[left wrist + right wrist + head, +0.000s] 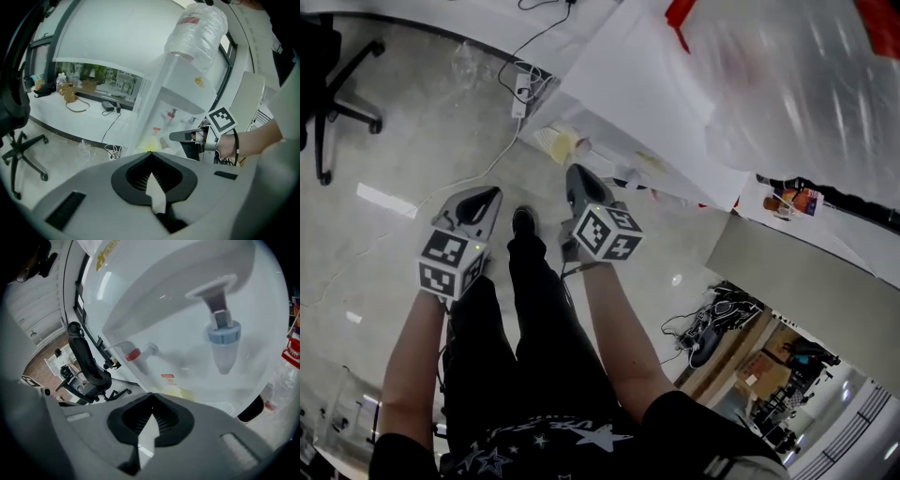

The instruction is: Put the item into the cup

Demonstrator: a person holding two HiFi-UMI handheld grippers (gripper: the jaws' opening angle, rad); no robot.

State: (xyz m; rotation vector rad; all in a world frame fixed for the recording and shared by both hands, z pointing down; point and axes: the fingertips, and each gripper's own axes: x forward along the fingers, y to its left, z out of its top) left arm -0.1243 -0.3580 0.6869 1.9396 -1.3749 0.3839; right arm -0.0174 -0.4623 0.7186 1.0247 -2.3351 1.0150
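Jaws together, nothing between, on left hand-held gripper (150,153) and right hand-held gripper (151,394) | yellowish cup (559,143) in water dispenser (187,301) recess below the taps (224,333), ahead of both tips, untouched

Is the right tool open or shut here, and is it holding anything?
Shut and empty: in its own view the right tool has its jaw tips touching, with nothing gripped between them.
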